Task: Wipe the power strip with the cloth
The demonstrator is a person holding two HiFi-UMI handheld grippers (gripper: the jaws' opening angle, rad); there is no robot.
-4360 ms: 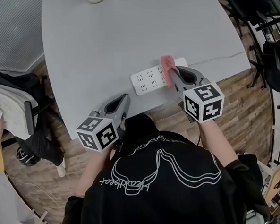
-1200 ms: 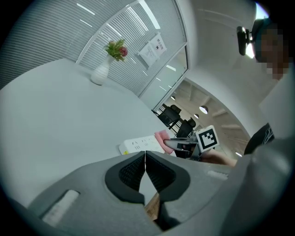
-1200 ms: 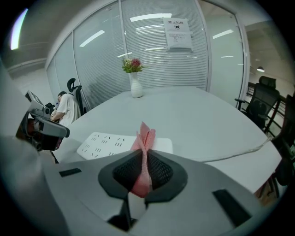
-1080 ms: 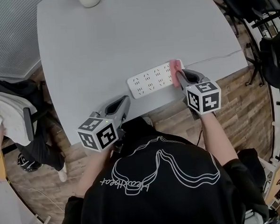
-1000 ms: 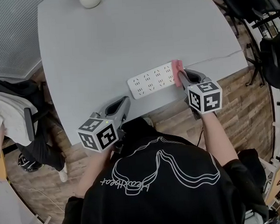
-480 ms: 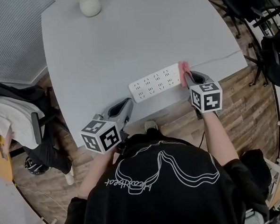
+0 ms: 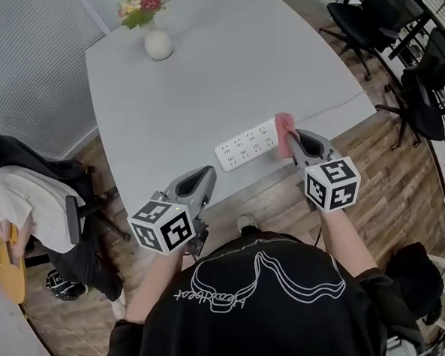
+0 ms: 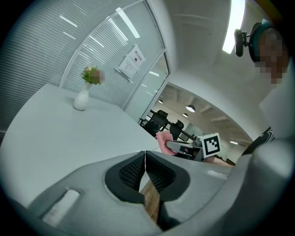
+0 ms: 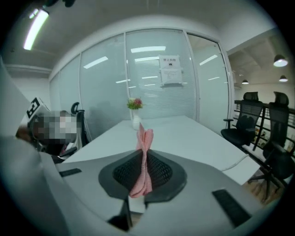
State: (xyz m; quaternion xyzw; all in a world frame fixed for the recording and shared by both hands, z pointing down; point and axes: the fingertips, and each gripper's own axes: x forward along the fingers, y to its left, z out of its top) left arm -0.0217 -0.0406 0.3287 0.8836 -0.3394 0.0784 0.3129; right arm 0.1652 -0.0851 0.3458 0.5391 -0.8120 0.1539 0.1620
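**A:** Two grippers, both low at the near edge of the table [image 7: 202, 84]. What has the right gripper [image 7: 288, 136] got?

**B:** Its jaws are clamped on the cloth [image 9: 144, 156]. The pink fold stands up between the pads and pokes out past the tips.

**A:** And the left gripper [image 8: 145, 156]?

**B:** Its jaws are pressed together with nothing between them. It hangs off the table's near edge, above the floor [image 7: 387, 171].

**A:** Where is the strip [image 7: 247, 144]?

**B:** Just ahead of the right gripper's tips, running off to that gripper's left. It lies flat and white on the table, near the edge. It is ahead and to the right of the left gripper, apart from it.

**A:** Is the cloth on it?

**B:** The cloth is at the strip's right end. I can't tell whether it presses down on the strip.

**A:** Anything further out?

**B:** A thin cord [image 7: 331, 103] leaves that same end and runs right, to the table's side edge. Far ahead of the left gripper, a vase [image 7: 158, 43] with flowers stands at the table's far side. Well to that gripper's left, a person [image 7: 17, 205] is seated. Far right of the right gripper are black chairs [image 7: 363, 14].
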